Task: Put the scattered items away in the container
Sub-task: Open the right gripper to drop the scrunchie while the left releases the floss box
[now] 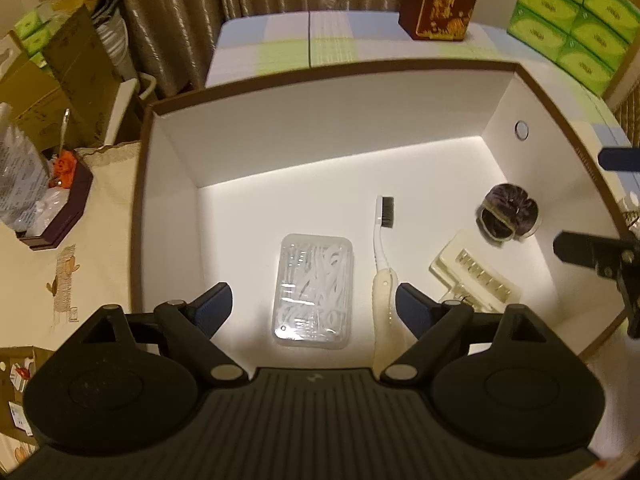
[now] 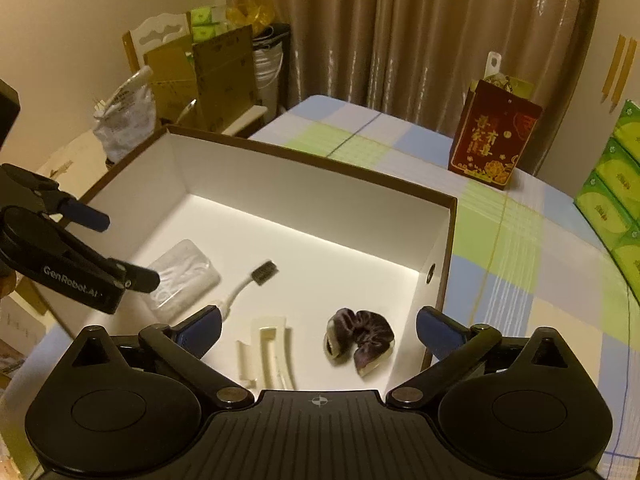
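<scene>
White cardboard on the inside, brown along the rim: that's the box (image 1: pixel 360 66) everything has ended up in, sitting on a checked tablecloth (image 2: pixel 516 240). Four things lie on its floor. The clear plastic case of floss picks (image 1: pixel 312 290) lies flat with its long side running from the near wall toward the far wall, and the toothbrush (image 1: pixel 382 240) sits just beside it, roughly parallel, dark bristles pointing at the far wall and handle toward the near one. Next over is a cream hair clip (image 1: pixel 476 276), lying on a slant, and past that a dark purple scrunchie (image 2: pixel 360 334) bunched up near the right wall, close to the round metal eyelet (image 1: pixel 521 129) in that wall. None of them looks stacked on another, though the clip and toothbrush handle are close. The left gripper (image 1: pixel 314 306) hangs over the floss case with its jaws spread wide and nothing pinched between them; the right gripper (image 2: pixel 318 330) hovers above the clip and scrunchie, also gaping and empty. Around the box: a red gift bag (image 2: pixel 496 136) by the far edge of the table, green tissue packs (image 1: pixel 576 20) stacked at the far right corner, and curtains (image 2: pixel 400 28) behind.
</scene>
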`<state>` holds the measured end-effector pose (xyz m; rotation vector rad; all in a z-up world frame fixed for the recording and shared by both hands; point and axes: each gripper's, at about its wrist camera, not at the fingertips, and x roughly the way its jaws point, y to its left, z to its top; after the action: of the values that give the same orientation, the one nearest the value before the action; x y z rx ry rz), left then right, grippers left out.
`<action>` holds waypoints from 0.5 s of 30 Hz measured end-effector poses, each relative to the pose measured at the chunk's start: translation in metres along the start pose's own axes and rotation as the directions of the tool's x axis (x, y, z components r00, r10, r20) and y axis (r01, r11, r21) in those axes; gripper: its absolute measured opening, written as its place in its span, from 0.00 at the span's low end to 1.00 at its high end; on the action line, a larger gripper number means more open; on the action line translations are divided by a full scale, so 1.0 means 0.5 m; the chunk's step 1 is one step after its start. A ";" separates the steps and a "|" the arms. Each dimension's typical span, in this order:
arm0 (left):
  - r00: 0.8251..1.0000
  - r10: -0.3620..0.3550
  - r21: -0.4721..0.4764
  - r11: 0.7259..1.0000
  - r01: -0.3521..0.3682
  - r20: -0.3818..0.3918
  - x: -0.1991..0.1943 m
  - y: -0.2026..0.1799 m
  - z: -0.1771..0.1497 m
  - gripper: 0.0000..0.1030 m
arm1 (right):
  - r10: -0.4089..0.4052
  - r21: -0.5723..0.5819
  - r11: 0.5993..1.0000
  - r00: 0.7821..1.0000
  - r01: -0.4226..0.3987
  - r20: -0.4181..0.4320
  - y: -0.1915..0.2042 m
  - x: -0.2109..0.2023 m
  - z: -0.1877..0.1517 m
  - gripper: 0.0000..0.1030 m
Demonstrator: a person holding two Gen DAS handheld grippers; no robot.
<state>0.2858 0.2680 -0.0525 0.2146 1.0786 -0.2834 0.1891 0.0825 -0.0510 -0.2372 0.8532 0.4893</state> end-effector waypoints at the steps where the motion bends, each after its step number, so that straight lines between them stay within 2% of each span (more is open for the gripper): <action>1: 1.000 -0.001 -0.003 1.000 0.001 0.009 -0.009 -0.001 -0.001 0.89 | 0.001 0.004 1.000 1.000 -0.001 0.007 0.002 -0.007 -0.002 0.98; 5: 0.999 0.004 -0.006 1.000 -0.004 0.046 -0.045 -0.007 -0.008 0.89 | 0.014 0.039 0.999 0.999 -0.015 0.029 0.003 -0.030 -0.011 0.98; 15: 0.992 0.024 -0.018 1.000 -0.022 0.125 -0.129 -0.022 -0.043 0.89 | -0.012 0.115 0.993 0.999 0.006 0.052 0.003 -0.083 -0.038 0.98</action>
<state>0.2357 0.2720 -0.0055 0.1916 0.9536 -0.2634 0.1528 0.0633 -0.0314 -0.1220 0.8256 0.4350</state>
